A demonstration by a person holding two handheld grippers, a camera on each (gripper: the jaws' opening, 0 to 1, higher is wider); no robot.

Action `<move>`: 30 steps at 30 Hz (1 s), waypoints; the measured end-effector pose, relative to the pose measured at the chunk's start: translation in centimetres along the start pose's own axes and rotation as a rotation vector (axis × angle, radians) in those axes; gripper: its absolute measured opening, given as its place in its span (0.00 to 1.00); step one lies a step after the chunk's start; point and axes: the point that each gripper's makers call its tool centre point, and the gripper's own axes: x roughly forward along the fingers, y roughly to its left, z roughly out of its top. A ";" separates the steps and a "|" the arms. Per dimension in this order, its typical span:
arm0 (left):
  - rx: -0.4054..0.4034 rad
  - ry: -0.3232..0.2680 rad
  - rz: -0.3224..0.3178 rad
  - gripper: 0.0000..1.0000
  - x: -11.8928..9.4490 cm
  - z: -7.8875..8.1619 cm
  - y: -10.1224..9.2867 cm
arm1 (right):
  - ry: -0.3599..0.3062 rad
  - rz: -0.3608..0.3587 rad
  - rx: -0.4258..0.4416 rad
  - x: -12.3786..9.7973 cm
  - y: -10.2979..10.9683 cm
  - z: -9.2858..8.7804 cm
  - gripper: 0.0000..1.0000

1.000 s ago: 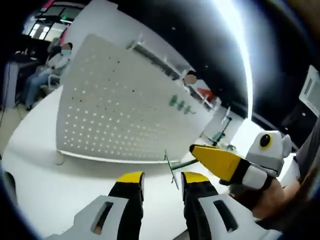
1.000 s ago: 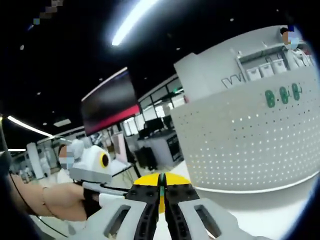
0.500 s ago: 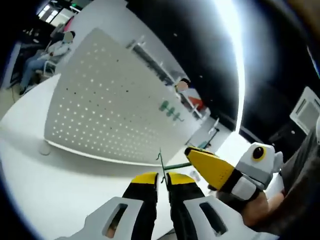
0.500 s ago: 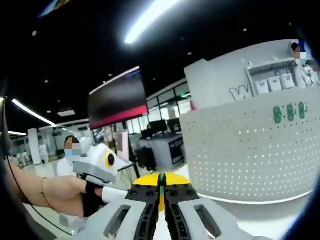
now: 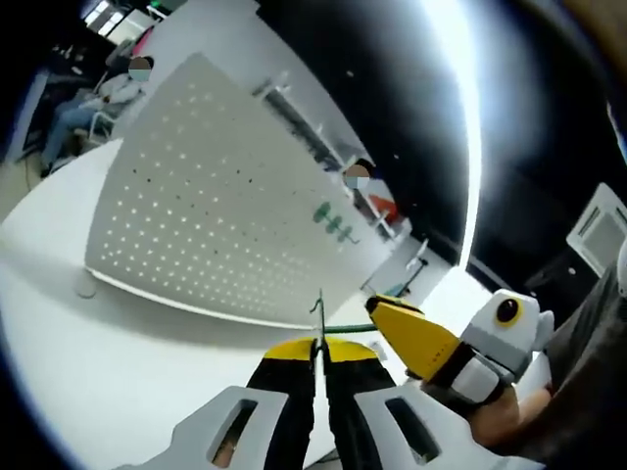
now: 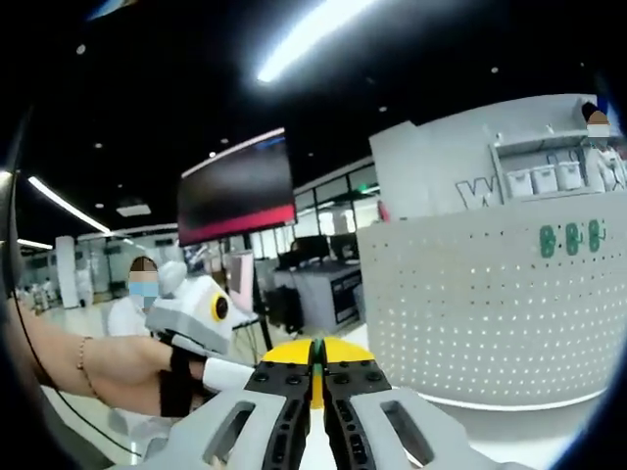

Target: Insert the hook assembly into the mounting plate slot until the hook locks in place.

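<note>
A white pegboard (image 5: 216,220) stands upright on the white table (image 5: 108,372), with small green hooks (image 5: 333,221) mounted near its far end. A thin green wire hook (image 5: 317,311) sticks up between the yellow-tipped jaws of my left gripper (image 5: 318,345), which is shut on it. My right gripper (image 5: 382,309) comes in from the right and holds the hook's green rod (image 5: 348,328). In the right gripper view my right gripper (image 6: 314,345) is shut with a green sliver between its jaws, and the pegboard (image 6: 490,304) stands to the right, apart from both grippers.
A hand holds my left gripper (image 6: 235,375) at the left of the right gripper view. People sit at desks behind the pegboard's far end (image 5: 108,93). Shelves with bins (image 6: 549,176) rise behind the board. Bare table lies in front of the board.
My left gripper's jaws were apart a second ago and have shut on the green hook. Both views shifted slightly; the right gripper stays shut.
</note>
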 end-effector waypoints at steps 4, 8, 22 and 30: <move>0.055 0.012 0.032 0.02 0.1 0.2 0.2 | 0.023 -0.007 0.013 0.0 -0.2 -0.1 0.00; 0.158 0.022 0.086 0.01 -0.1 0.7 0.6 | 0.032 -0.004 -0.008 0.0 -0.3 -0.1 0.01; 0.352 0.035 0.180 0.01 -0.7 1.9 1.7 | 0.087 0.071 0.065 -0.5 0.3 0.0 0.07; 0.529 0.055 0.189 0.01 -0.3 1.4 0.5 | 0.096 0.068 0.182 0.0 -0.3 -0.5 0.09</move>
